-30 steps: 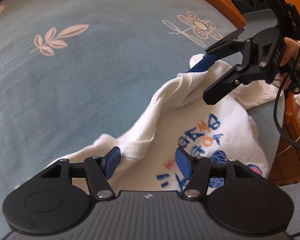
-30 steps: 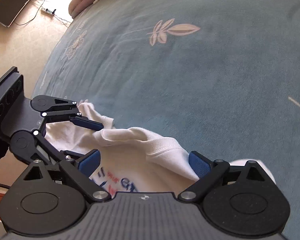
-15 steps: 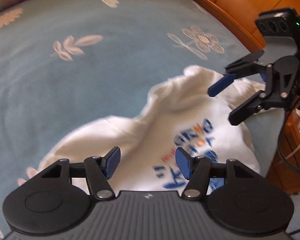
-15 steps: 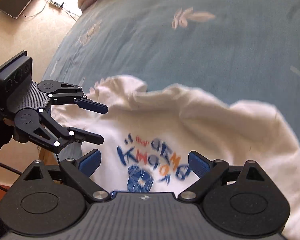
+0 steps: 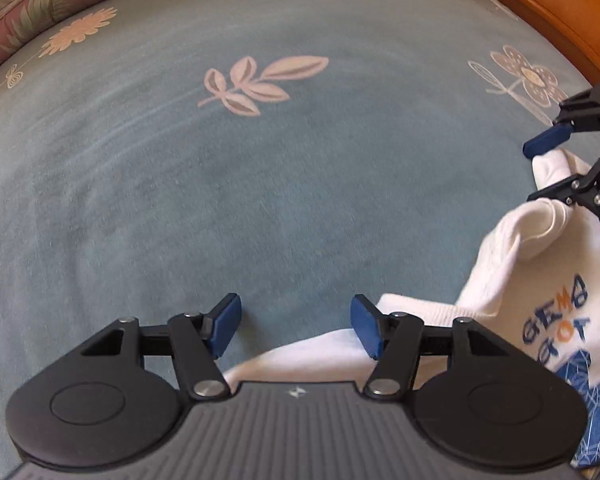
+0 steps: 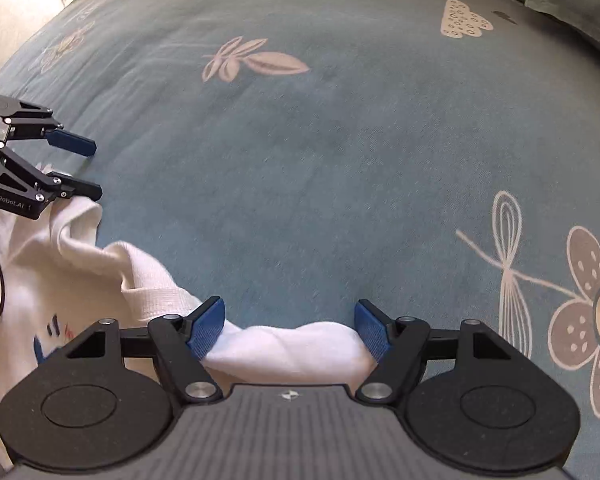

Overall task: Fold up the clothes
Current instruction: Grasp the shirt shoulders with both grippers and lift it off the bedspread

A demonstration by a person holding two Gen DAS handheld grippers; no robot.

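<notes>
Left wrist view showed my left tongs (image 5: 296, 326) standing apart with nothing between the pads, low over the blue bedspread (image 5: 260, 184), and the white sweatshirt (image 5: 548, 292) off to the right, bunched and partly lifted at the near edge of the bed. Half a second earlier that sweatshirt had lain spread out under both tools with its printed front showing almost whole; now it was drawn into folds, the lettering crowded to the edge of the picture, and a ribbed hem or cuff lay just behind my right-hand pad. My right tongs (image 5: 540, 172) also stood apart, with a white peak of cloth rising between its fingers.

From the right wrist camera, a roll of white fabric (image 6: 288, 344) lay across the gap between the pads of the right tongs (image 6: 290, 326), touching the left pad; whether it touched the right pad too I could not tell, since the cloth dipped behind the finger there. The jaws had not closed on it. My left tongs (image 6: 82, 168) hung open above a raised fold.

I judged that both tools had dropped down and in toward the garment's far edge, placing cloth within reach of each, so a pinch on both sides looked near; the sweatshirt was not yet neatly folded.
</notes>
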